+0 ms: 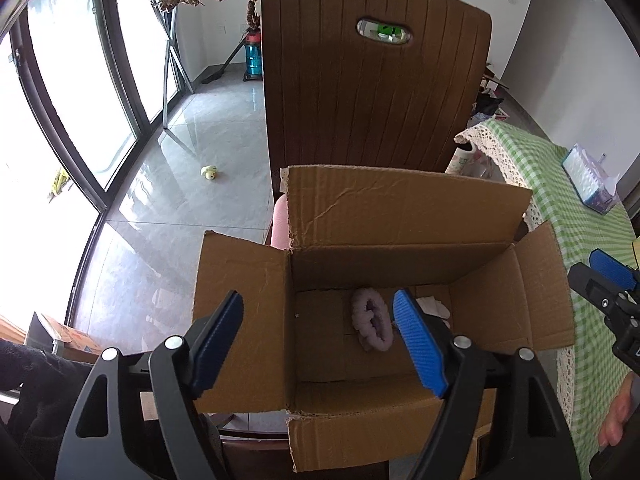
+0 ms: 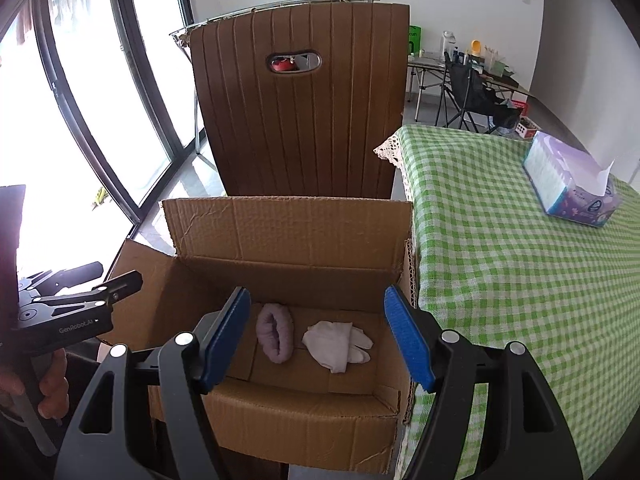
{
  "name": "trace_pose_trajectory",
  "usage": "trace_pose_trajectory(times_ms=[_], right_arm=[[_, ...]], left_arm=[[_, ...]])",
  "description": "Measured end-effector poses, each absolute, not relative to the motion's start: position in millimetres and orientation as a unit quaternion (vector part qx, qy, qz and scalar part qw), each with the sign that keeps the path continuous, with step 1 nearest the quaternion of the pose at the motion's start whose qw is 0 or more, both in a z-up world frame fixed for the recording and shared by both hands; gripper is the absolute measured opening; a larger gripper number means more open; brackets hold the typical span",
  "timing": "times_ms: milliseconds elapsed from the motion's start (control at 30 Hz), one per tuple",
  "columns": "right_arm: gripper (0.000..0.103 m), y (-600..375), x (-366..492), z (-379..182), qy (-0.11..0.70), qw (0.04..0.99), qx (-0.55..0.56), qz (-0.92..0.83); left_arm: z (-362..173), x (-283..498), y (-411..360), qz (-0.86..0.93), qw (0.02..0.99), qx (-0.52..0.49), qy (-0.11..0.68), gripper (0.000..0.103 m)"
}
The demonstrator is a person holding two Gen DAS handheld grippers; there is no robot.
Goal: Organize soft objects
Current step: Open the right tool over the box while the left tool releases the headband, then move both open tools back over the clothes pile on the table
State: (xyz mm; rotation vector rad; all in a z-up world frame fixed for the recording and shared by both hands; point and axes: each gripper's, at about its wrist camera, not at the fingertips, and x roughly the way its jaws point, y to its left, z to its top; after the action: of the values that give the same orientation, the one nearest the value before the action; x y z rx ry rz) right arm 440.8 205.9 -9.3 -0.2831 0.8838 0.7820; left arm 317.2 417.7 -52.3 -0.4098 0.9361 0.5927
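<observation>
**Soft items lay in the box, below both open claws**

Soft objects were already down on the floor of the open brown cardboard box [image 2: 280, 276]: a lilac fuzzy ring-shaped scrunchie [image 2: 275, 333] and, just beside it on the worktop side, a crumpled white fabric glove [image 2: 336, 342]. The two were near each other but did not clearly touch. The scrunchie's long axis ran roughly away from the cameras, front to back in the box.

The right claw [image 2: 318, 338] hung above the box with its blue pads spread wide and nothing between them; both items sat framed in its gap, below and ahead. The left claw [image 1: 320, 340] was equally wide and empty, with the scrunchie [image 1: 371, 320] just inside its right pad and the glove [image 1: 434, 306] largely hidden behind that pad.

Judging by this, the right claw was better centred over both. The green-checked tablecloth on the worktop [image 2: 520, 280] carried only a purple tissue box [image 2: 572, 184].
</observation>
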Motion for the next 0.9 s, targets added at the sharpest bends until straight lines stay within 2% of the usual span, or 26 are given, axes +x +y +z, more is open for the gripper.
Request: trace_pose_trajectory(times_ms=[133,167,333,400,533,900], right_arm=[[0.068,193.8,419.6,10.2,0.395,0.830,-0.137,0.370],[0.071,191.1,413.9,14.7,0.386,0.833,-0.137,0.371],[0.077,161.6,370.5,43.7,0.303,0.869,-0.123,0.372],[0.082,148.5,352.2,52.9,0.270,0.883,-0.118,0.366],[0.085,124.4,321.0,66.5,0.219,0.900,-0.110,0.362],[0.087,78.3,280.7,83.4,0.187,0.912,-0.073,0.359]], left_arm=[[-23.6,288.5,399.4,0.295,0.848,-0.181,0.400,0.083],[-15.0,279.3,393.0,0.300,0.856,-0.172,0.384,0.084],[22.8,235.9,360.6,0.322,0.892,-0.127,0.291,0.095],[32.4,223.9,347.8,0.317,0.902,-0.115,0.269,0.095],[44.2,207.8,325.9,0.310,0.914,-0.106,0.241,0.095],[60.3,182.4,277.4,0.292,0.926,-0.085,0.224,0.095]])
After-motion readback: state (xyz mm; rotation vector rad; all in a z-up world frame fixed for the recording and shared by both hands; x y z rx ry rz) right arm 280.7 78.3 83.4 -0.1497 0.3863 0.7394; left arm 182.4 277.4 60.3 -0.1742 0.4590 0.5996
